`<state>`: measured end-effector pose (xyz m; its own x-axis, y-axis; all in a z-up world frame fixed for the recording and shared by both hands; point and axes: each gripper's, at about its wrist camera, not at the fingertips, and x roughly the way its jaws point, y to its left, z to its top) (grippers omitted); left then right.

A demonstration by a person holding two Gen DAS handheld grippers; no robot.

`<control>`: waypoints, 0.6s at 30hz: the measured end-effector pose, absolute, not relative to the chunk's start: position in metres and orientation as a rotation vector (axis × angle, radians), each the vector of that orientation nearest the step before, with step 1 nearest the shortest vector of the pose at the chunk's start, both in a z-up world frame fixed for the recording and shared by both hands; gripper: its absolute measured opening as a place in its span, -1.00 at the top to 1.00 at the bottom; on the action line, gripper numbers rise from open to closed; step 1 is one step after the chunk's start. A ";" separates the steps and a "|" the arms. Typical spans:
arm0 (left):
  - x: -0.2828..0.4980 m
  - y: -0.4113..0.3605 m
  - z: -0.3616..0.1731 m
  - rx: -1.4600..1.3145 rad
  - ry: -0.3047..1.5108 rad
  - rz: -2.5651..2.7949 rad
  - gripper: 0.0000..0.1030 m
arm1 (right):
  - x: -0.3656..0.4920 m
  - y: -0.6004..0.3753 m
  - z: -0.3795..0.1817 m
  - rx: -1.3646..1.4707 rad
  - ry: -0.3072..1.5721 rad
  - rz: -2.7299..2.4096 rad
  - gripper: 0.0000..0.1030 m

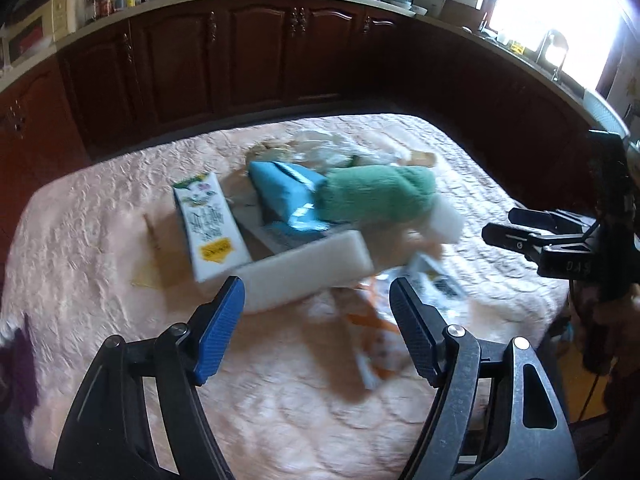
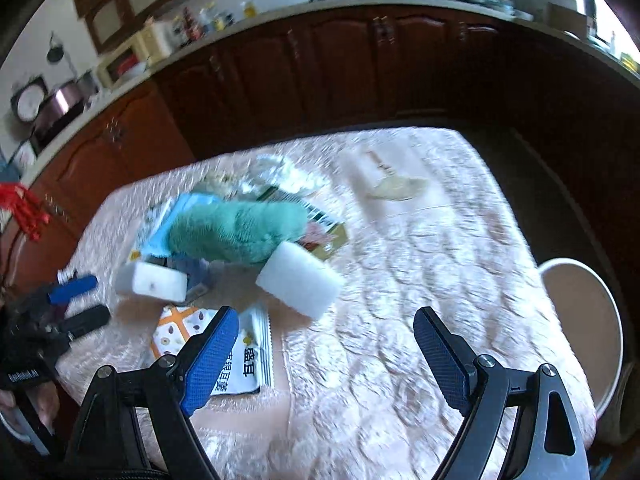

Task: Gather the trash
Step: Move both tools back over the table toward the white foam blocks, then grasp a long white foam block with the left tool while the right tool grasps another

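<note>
A pile of trash lies on the pink quilted table (image 1: 100, 208): a white foam block (image 1: 304, 272), a second foam block (image 2: 298, 280), a green fuzzy cloth (image 1: 376, 196), a blue packet (image 1: 280, 184), a white-green carton (image 1: 208, 224), snack wrappers (image 2: 244, 356) and crumpled clear plastic (image 1: 320, 144). My left gripper (image 1: 316, 300) is open and empty, just short of the foam block. My right gripper (image 2: 324, 336) is open and empty, near the wrappers and the second foam block. The right gripper also shows at the right edge of the left wrist view (image 1: 516, 228).
Dark wooden cabinets (image 1: 248, 52) under a cluttered counter run behind the table. A white round bin (image 2: 580, 328) stands at the table's right edge. A flat brown scrap (image 2: 396, 188) lies apart on the far side. The left gripper shows at the left (image 2: 80, 300).
</note>
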<state>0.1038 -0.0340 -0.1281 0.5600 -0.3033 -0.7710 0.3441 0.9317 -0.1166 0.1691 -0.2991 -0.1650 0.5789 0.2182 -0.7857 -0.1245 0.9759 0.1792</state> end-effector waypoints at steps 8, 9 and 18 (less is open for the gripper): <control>0.134 -0.033 -0.145 0.120 0.944 -0.439 -0.44 | 0.204 -0.278 -0.196 0.037 1.026 0.265 -0.70; 0.135 -0.035 -0.145 0.135 0.938 -0.460 -0.44 | 0.207 -0.276 -0.199 0.031 1.031 0.269 -0.70; 0.152 -0.055 -0.158 0.289 0.958 -0.532 -0.43 | 0.225 -0.273 -0.208 0.021 1.053 0.296 -0.70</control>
